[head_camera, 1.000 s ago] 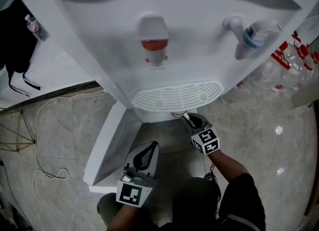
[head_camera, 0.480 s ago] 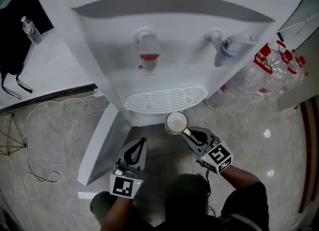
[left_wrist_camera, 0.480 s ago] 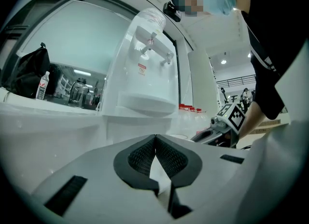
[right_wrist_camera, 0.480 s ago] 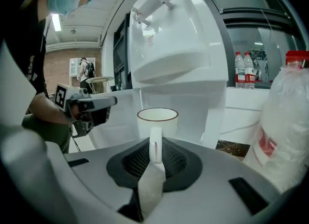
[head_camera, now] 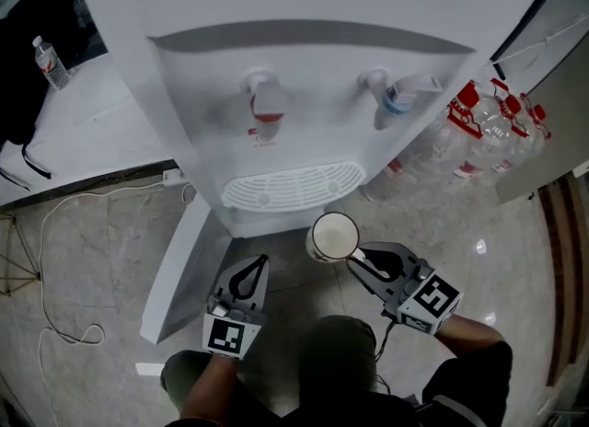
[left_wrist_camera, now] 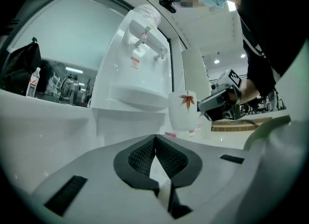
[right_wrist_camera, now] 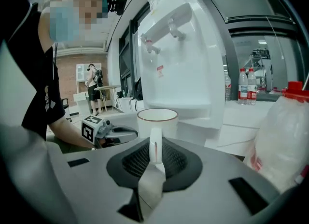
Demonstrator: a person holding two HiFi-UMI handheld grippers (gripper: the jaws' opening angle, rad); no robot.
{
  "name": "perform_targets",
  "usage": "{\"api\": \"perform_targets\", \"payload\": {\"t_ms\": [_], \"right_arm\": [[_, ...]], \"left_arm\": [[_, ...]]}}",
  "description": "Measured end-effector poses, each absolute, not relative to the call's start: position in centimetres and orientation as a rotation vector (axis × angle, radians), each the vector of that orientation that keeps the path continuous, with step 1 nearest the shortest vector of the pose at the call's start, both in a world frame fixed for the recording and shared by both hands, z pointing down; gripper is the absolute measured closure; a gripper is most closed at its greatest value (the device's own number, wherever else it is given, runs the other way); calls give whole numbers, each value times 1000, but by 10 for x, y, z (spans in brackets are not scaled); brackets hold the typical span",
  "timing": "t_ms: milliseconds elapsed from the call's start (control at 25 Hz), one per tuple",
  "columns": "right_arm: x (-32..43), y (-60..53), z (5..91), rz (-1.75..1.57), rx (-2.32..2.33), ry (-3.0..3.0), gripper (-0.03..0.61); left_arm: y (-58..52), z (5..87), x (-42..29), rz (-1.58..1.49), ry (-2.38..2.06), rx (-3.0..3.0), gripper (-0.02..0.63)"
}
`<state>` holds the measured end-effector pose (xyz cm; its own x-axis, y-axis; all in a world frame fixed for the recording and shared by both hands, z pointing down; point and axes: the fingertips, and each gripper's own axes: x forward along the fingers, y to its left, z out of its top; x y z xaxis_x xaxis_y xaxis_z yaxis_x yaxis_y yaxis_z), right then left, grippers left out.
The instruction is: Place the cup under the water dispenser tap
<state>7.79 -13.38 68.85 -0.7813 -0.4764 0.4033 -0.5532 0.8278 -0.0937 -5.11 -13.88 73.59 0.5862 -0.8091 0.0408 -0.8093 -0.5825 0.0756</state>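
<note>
A white cup [head_camera: 333,236] with a red leaf print [left_wrist_camera: 185,100] hangs in the air in front of the dispenser's drip grille [head_camera: 291,185]. My right gripper [head_camera: 365,259] is shut on the cup's handle [right_wrist_camera: 155,145], with the cup upright beyond the jaws. The white water dispenser [head_camera: 304,66] has a red tap [head_camera: 266,109] on the left and a blue tap [head_camera: 398,94] on the right. The cup is lower than both taps and nearer to me. My left gripper [head_camera: 248,282] is low at the left, shut and empty, pointing at the dispenser.
Several water bottles [head_camera: 497,131] with red caps stand on the floor right of the dispenser, one large in the right gripper view [right_wrist_camera: 285,141]. A white panel [head_camera: 179,264] juts out at the dispenser's lower left. A cable [head_camera: 64,232] lies on the floor at left.
My right gripper has lifted the cup from low at the dispenser's base up and out in front of the grille. The left gripper has barely moved.
</note>
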Motion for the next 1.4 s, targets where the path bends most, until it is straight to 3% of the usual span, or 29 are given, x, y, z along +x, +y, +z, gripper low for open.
{"api": "perform_targets", "payload": {"t_ms": [560,1400], "right_arm": [[90,-172,585,181,850,-2697,500],[83,-213,591,199,836,-2629,500]], "left_arm": [[-141,730,-58,-29,-1396,2736,595],[-143,730,-58,-49,-1386,2724,595]]}}
